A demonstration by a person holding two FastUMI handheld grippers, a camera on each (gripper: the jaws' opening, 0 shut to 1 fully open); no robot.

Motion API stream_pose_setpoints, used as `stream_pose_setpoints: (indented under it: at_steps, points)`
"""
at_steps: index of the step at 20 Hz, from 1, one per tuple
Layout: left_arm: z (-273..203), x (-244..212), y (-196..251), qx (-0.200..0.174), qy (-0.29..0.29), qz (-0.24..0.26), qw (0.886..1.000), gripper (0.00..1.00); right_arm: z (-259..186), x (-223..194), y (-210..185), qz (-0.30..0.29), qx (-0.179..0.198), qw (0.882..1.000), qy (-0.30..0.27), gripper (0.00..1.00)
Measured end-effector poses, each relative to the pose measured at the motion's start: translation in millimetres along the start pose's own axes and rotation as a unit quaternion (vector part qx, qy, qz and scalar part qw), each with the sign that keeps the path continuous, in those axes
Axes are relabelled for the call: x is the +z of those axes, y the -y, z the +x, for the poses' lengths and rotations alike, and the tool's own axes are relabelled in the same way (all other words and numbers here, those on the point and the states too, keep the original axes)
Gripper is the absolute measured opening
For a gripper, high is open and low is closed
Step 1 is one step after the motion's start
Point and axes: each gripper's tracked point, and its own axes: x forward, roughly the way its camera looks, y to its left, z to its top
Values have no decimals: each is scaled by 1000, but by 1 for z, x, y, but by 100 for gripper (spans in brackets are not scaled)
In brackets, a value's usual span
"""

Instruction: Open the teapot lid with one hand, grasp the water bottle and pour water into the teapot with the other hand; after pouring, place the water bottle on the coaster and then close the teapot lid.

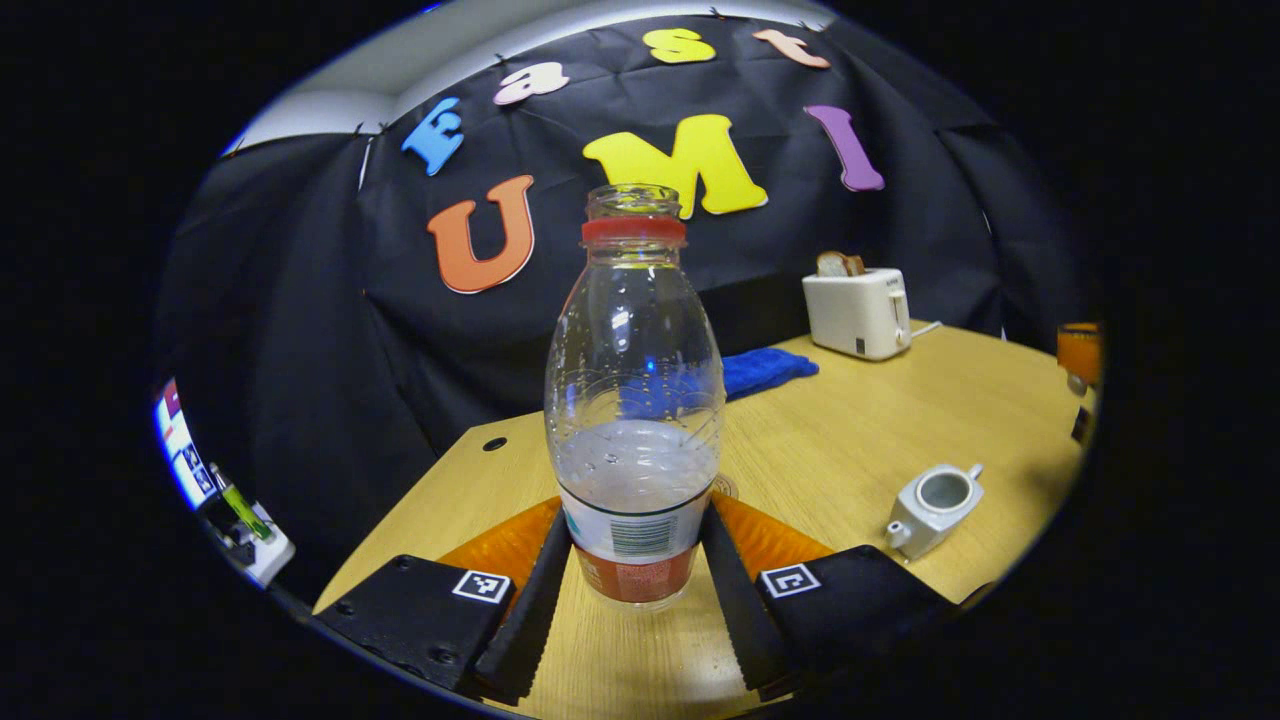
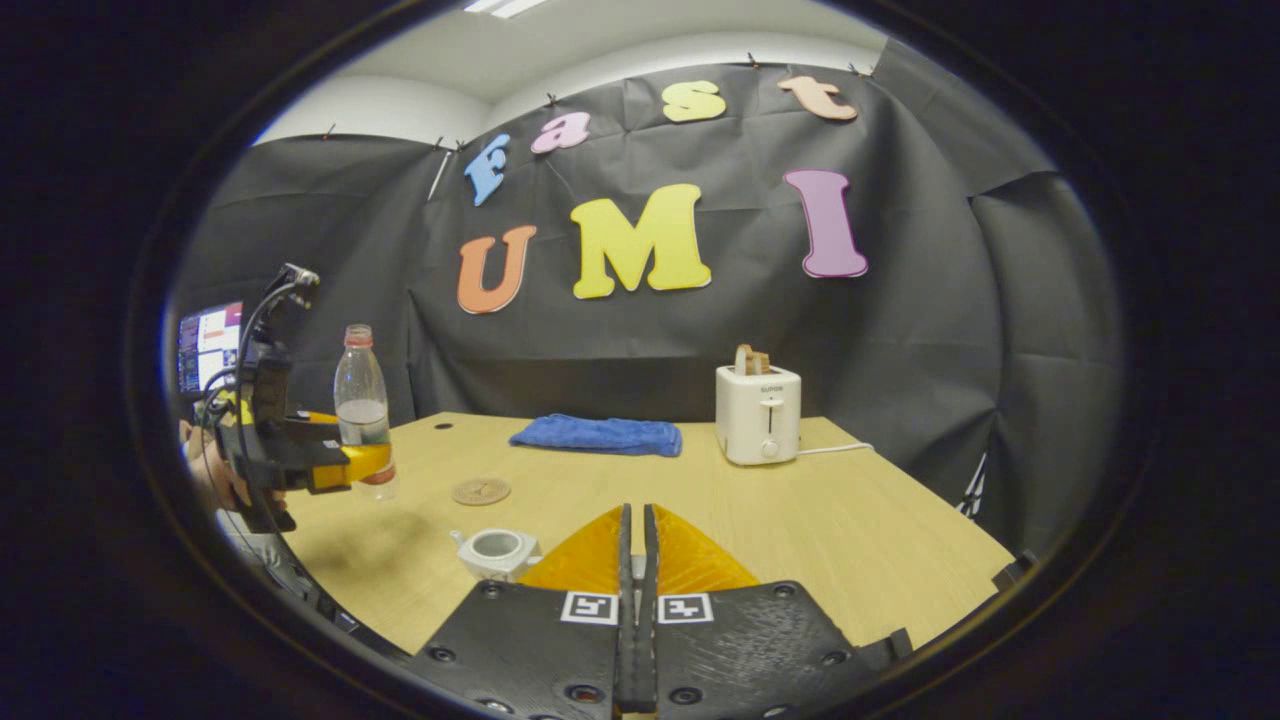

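Left tongs (image 1: 634,570) clamped on upright water bottle (image 1: 634,400); right tongs (image 2: 636,560) closed, lidless teapot (image 2: 496,550) near table (image 2: 850,540) edge.

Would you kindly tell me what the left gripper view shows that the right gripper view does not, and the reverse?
Left gripper view: the left gripper closed on the water bottle, close up, its neck uncapped. Right gripper view: the right gripper with fingers together, the coaster, a hand holding the left gripper. Both: the lidless teapot, blue cloth, toaster, table.
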Motion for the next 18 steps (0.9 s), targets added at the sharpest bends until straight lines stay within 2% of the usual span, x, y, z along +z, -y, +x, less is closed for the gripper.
stream_pose_setpoints:
  at_steps: [5, 10, 18]
  points:
    - [34, 22, 13, -34, 31, -65, 997, 76, 6, 1, 4, 5, -11, 1000, 0, 0]
    - [81, 26, 20, -41, 42, -61, 996, 76, 13, -6, 18, 5, -26, 1000, -9, 0]
    - [131, -4, 36, -60, 6, -68, 996, 77, 25, -19, 38, 11, -47, 998, -27, 0]
